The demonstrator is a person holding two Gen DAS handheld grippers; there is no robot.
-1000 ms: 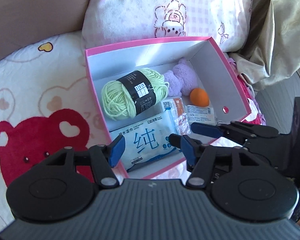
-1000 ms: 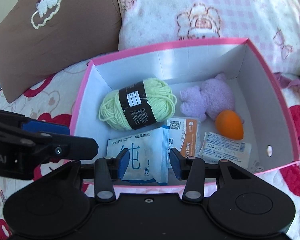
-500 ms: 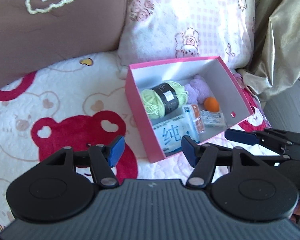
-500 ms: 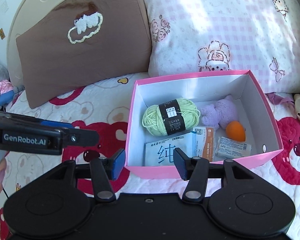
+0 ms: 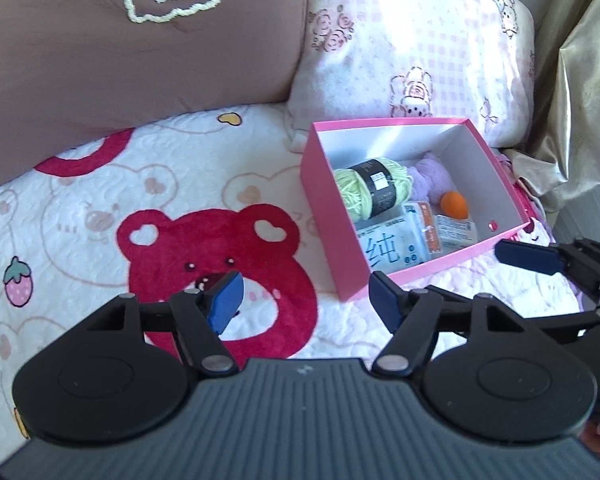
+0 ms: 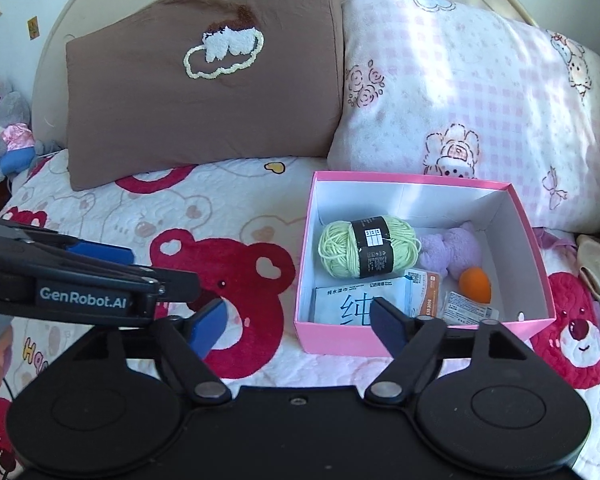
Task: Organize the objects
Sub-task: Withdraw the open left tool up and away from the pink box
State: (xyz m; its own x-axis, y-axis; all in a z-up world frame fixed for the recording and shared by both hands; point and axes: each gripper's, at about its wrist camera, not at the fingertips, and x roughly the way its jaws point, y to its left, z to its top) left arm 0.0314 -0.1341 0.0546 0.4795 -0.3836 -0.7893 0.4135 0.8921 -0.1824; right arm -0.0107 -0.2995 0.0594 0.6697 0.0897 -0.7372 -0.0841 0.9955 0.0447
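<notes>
Pink box (image 6: 380, 344) of yarn (image 6: 366, 252), wipes (image 6: 340, 304), beside open, empty grippers

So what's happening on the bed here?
A person is tidying small items into a pink box on the bed. Green yarn, a purple plush, an orange ball and packets already lie inside. The left gripper and right gripper hover in front of it, empty, fingers just opened wider.

Bright sunlight from the right, soft shadows, sharp focus, fisheye-curved edges.
</notes>
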